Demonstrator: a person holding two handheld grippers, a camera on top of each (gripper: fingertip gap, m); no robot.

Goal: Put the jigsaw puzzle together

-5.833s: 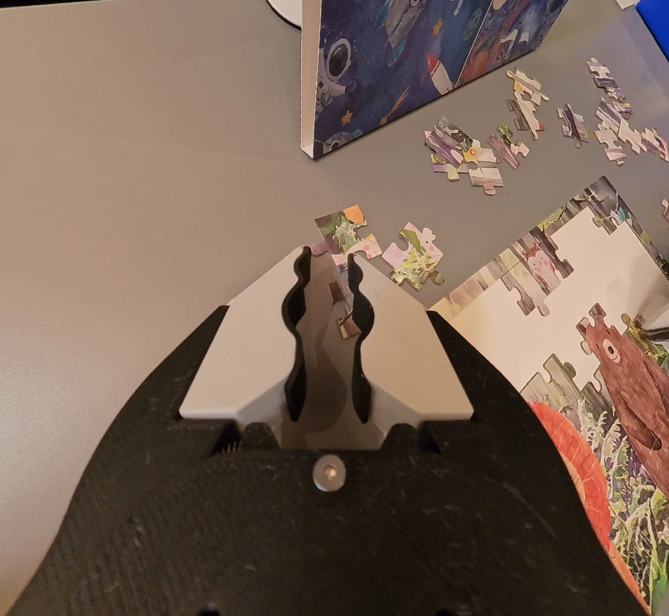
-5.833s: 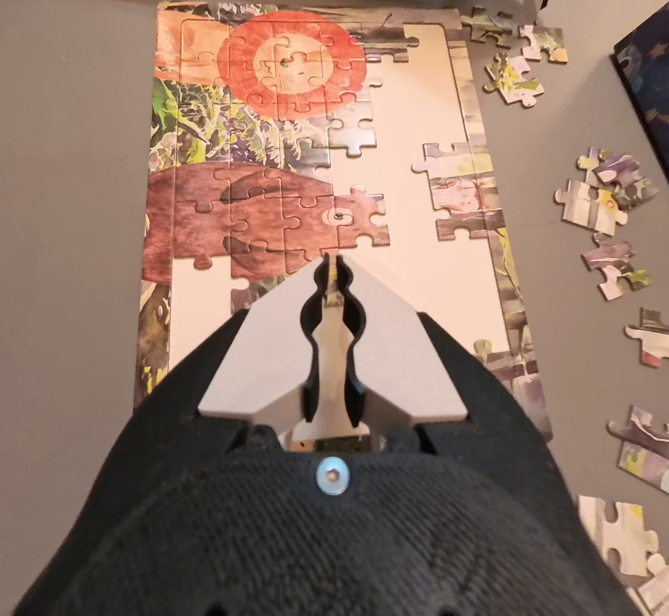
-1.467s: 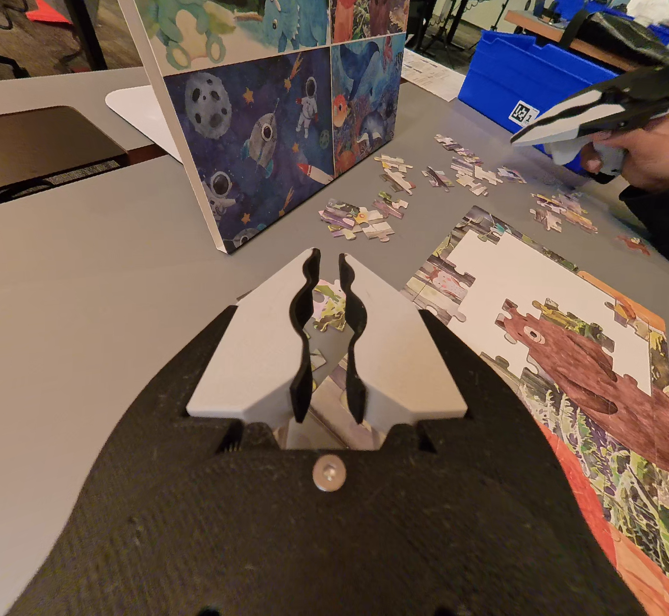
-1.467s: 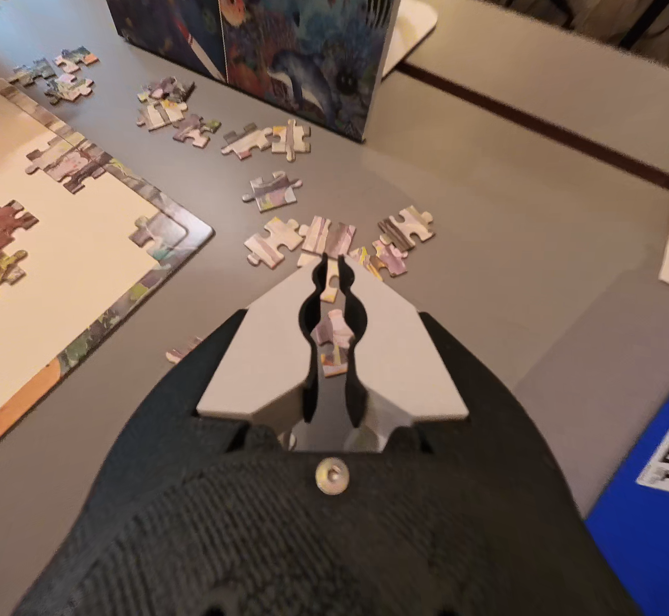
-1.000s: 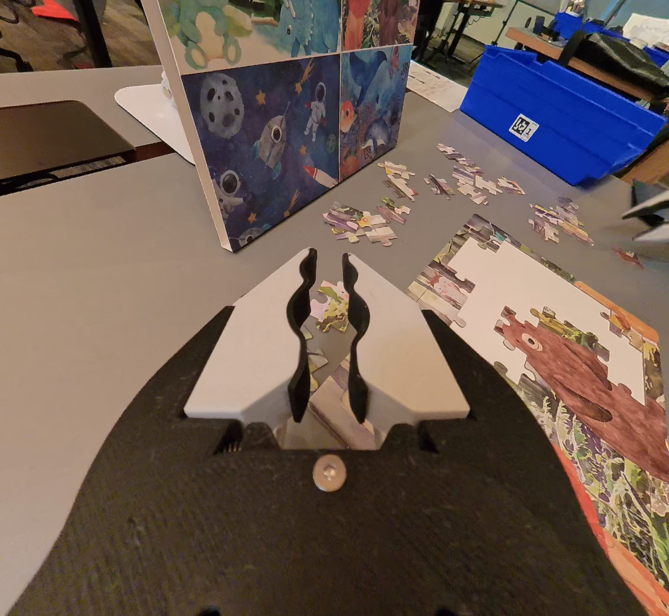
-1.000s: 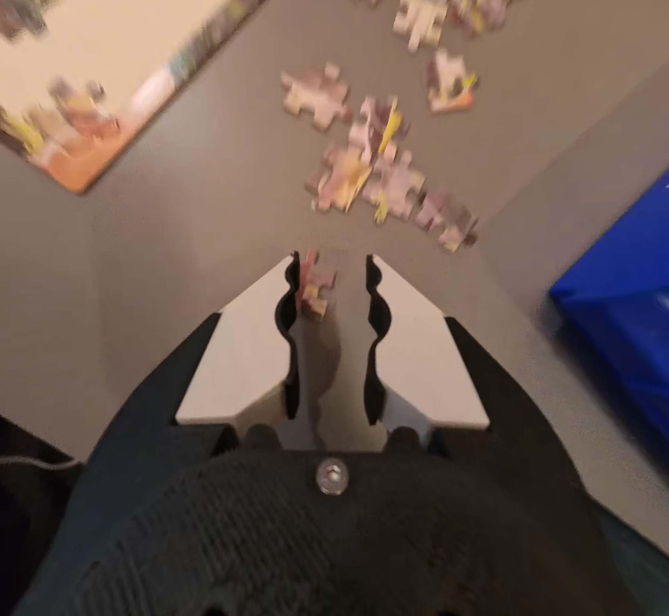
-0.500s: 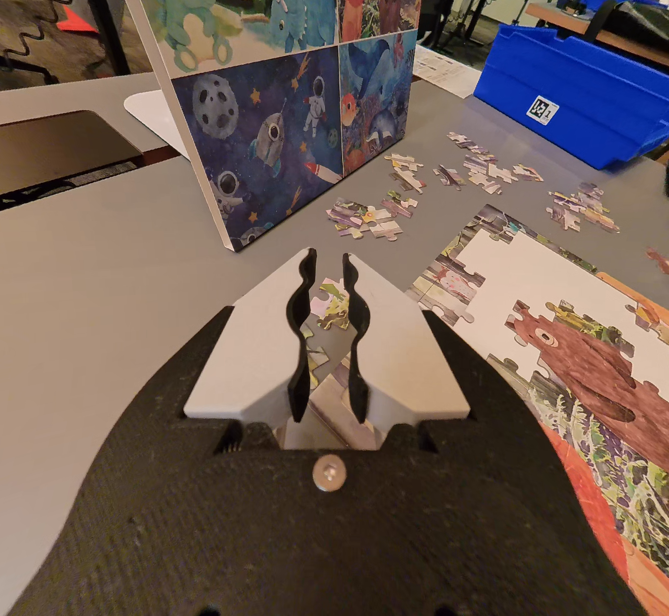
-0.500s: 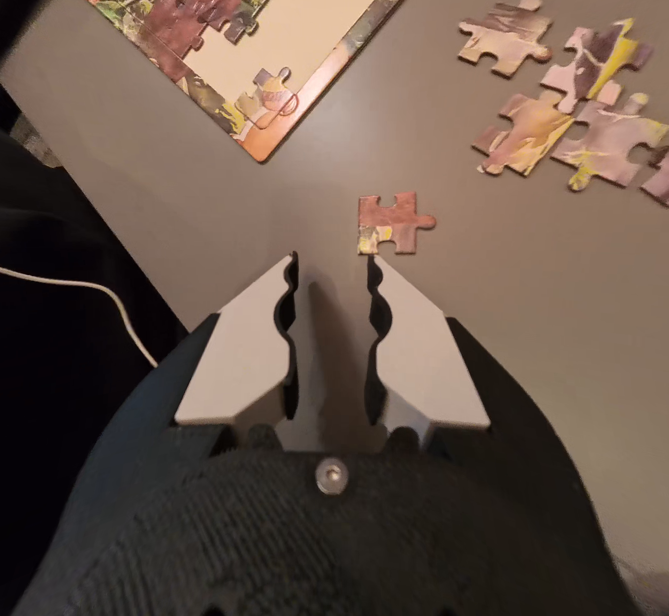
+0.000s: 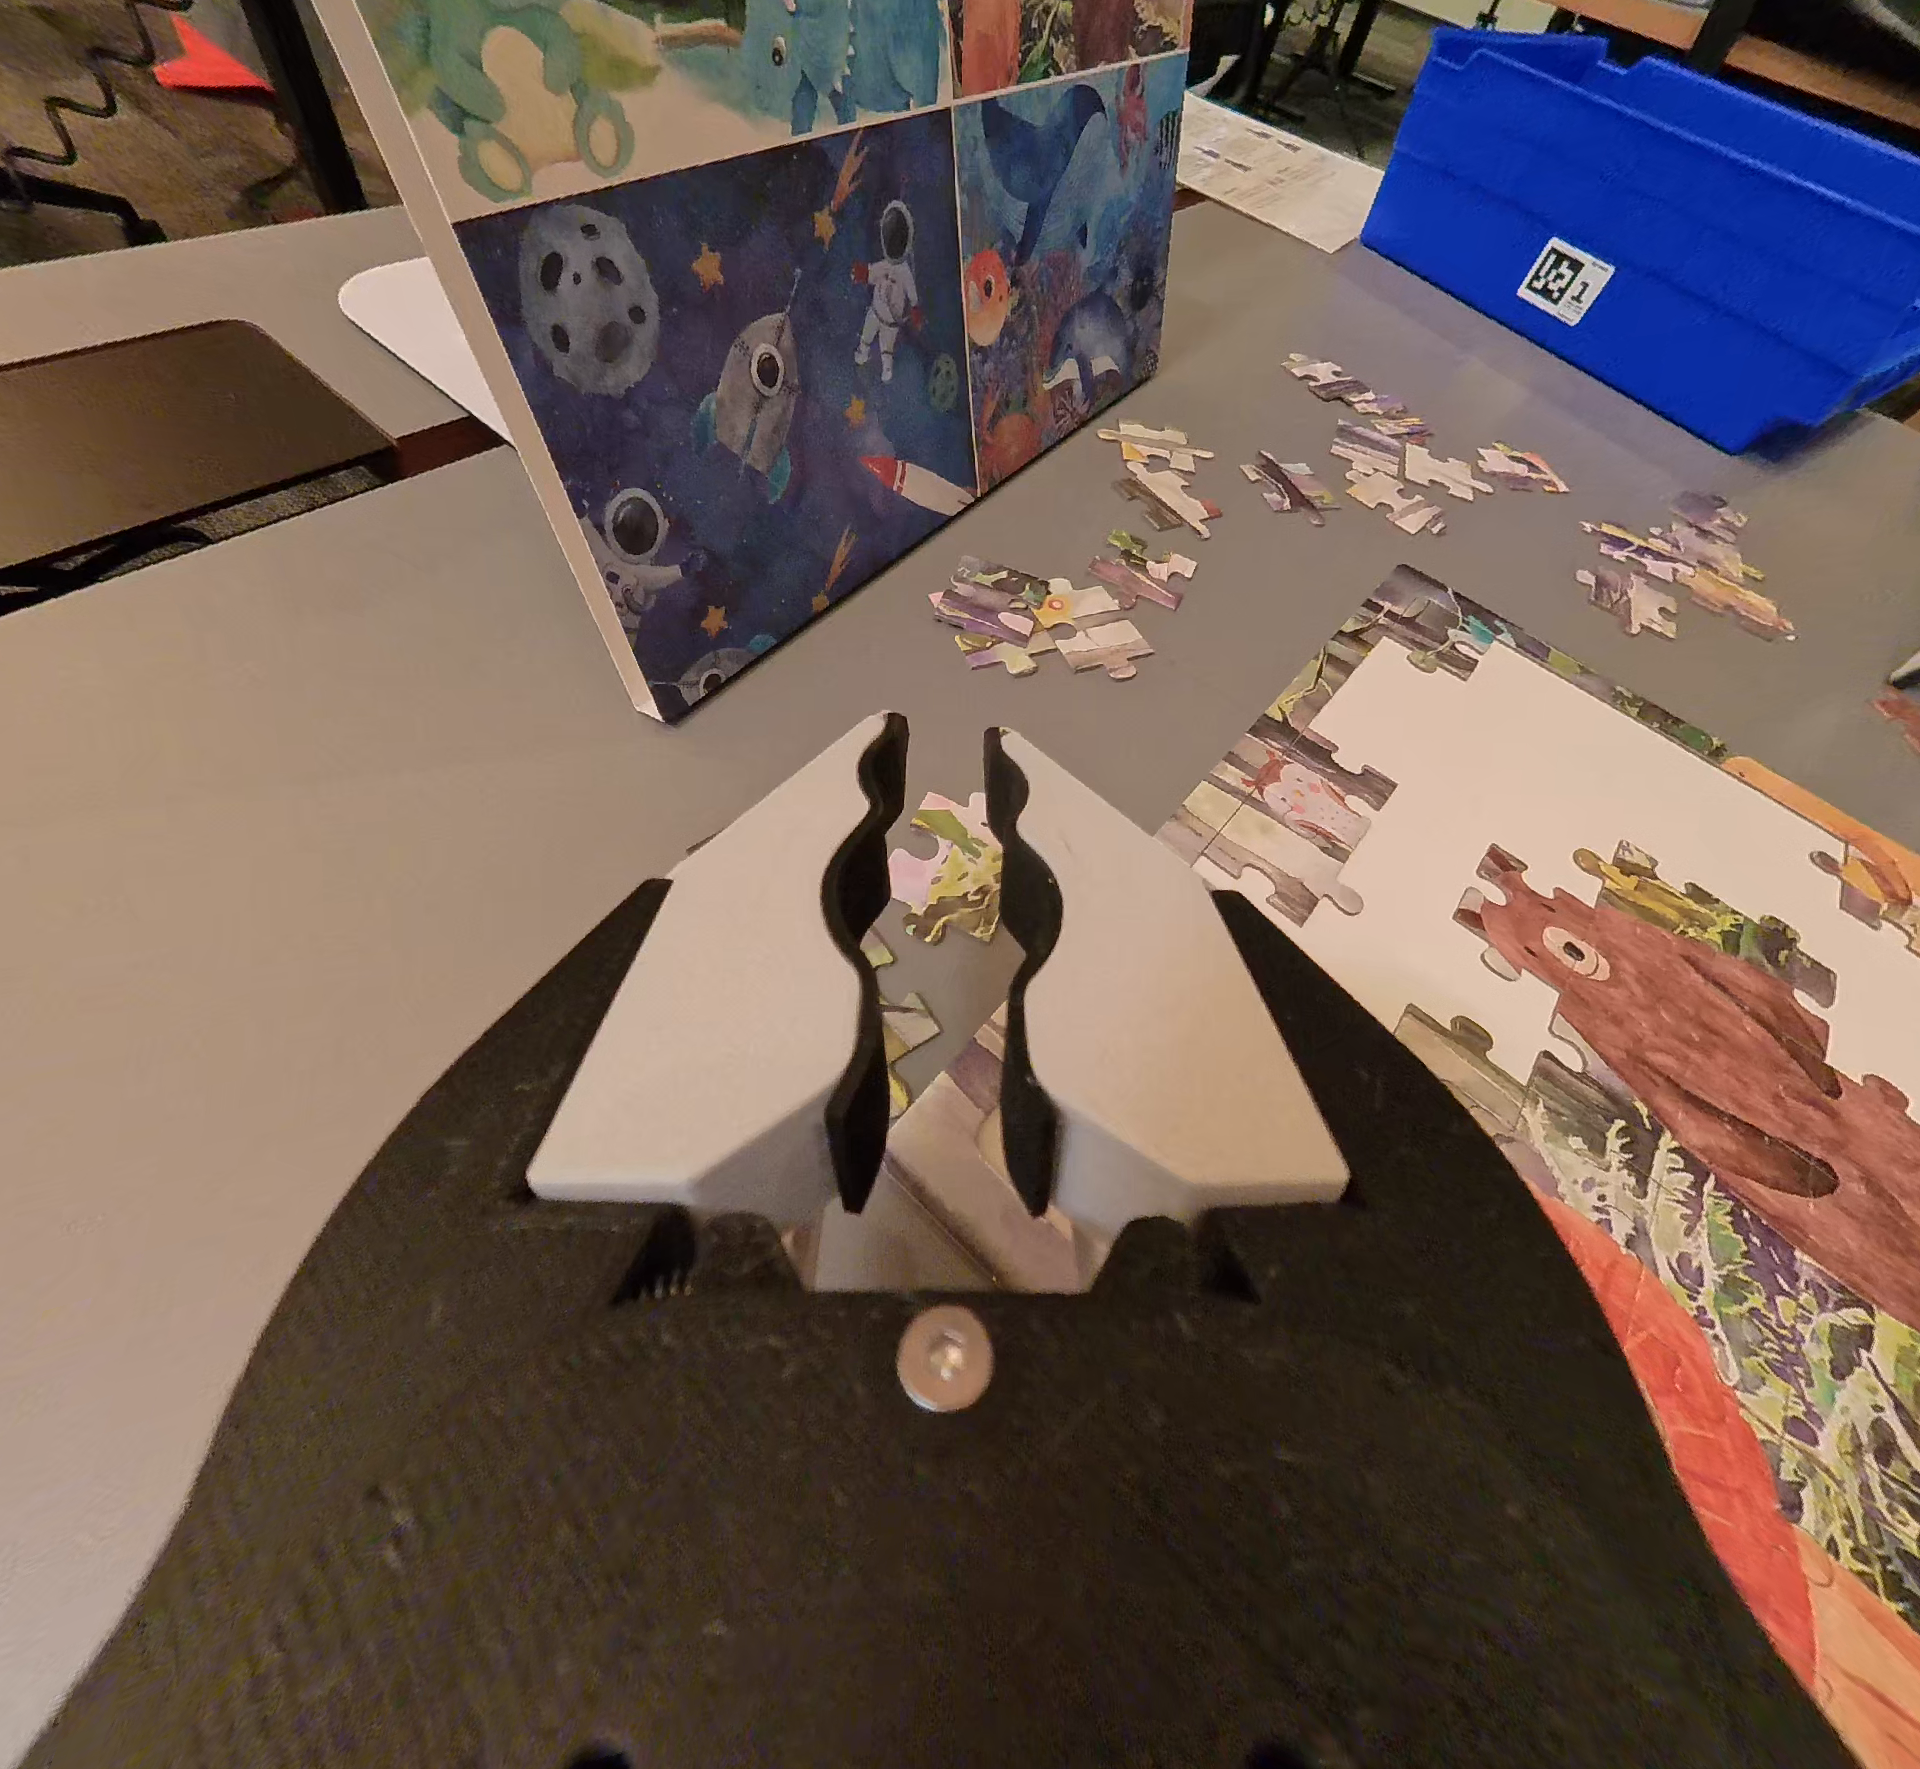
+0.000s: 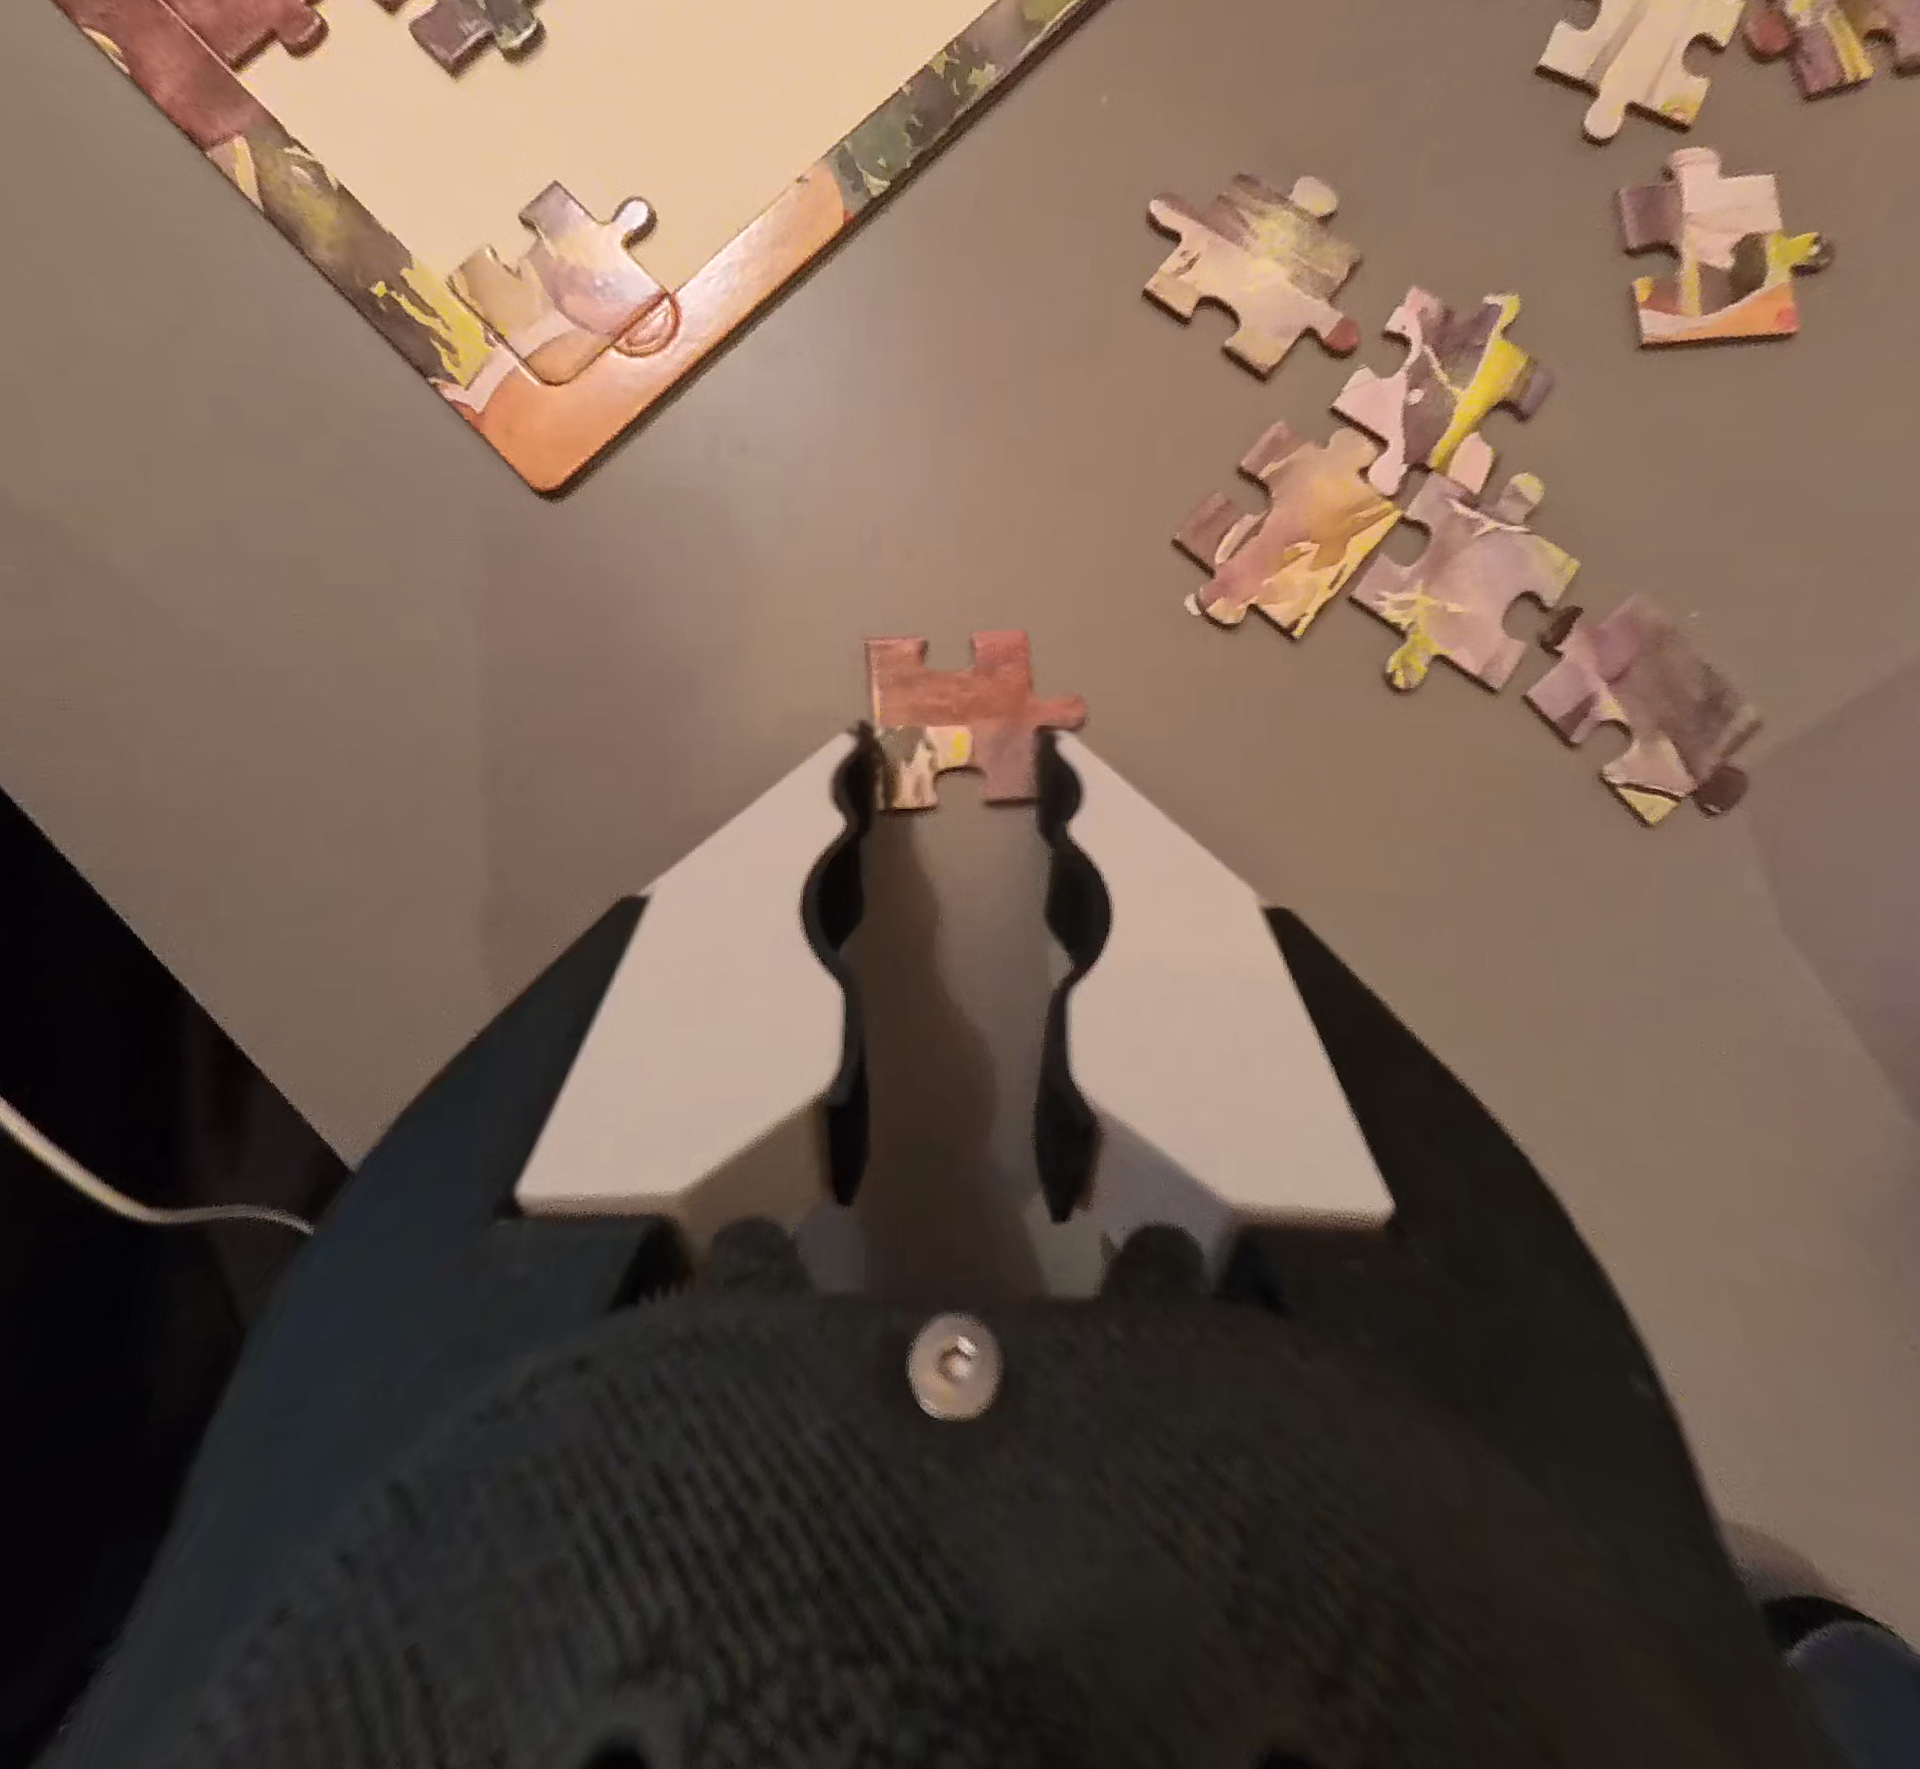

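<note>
Half a second ago the brown piece (image 10: 961, 717) lay just ahead of our right gripper (image 10: 954, 745) and off to one side — now its near edge sits between the fingertips, both black pads flanking it on the grey table (image 10: 644, 680). We cannot tell whether the pads press it or merely frame it; the jaws stand apart by about the piece's width. The puzzle board (image 10: 665, 337), partly filled, lies up and to the left, well apart from the piece, and a cluster of loose pieces (image 10: 1444, 493) lies to the right. Our left gripper (image 9: 943, 743) hovers with its jaws slightly parted and nothing between them — a few pieces (image 9: 951, 872) show through the gap on the table below, beside the board's corner (image 9: 1262, 810). An upright picture box (image 9: 810, 265) stands beyond.
</note>
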